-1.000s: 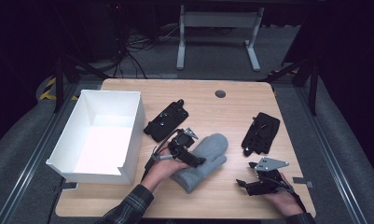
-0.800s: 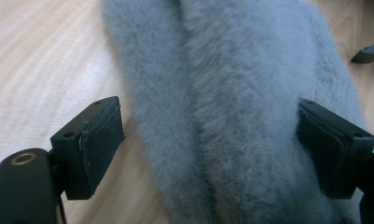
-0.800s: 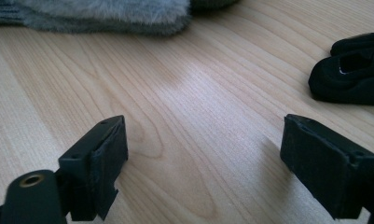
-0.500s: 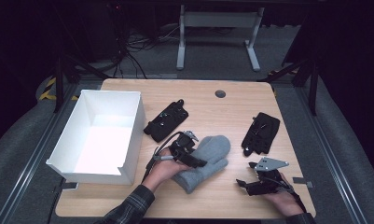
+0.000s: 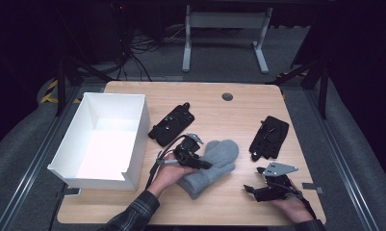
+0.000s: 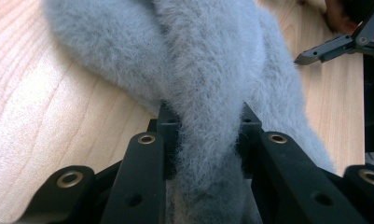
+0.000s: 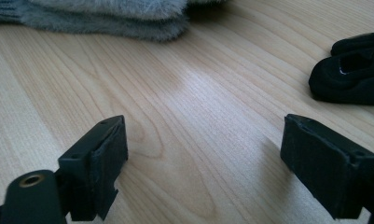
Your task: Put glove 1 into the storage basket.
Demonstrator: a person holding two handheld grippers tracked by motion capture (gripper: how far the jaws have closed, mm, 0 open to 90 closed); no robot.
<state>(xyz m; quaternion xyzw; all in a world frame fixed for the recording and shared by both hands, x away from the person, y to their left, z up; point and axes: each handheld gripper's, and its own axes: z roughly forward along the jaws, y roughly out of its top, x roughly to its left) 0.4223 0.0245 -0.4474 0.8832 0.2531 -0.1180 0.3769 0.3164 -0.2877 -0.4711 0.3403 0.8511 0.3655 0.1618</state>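
The fluffy grey wool mittens (image 5: 211, 166) are lying at table centre, the left gripper (image 6: 203, 135) pinching a fold. At four o'clock the right gripper (image 5: 252, 189) is idling, spread. Thin fuzz could be slipping free during lifting.

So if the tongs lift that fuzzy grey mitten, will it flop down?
Probably yes. The grey mitten looks soft and furry, and it bunches where the left tongs pinch it, so its ends would likely droop. It seems light for its size, and the fuzz should keep it from slipping.
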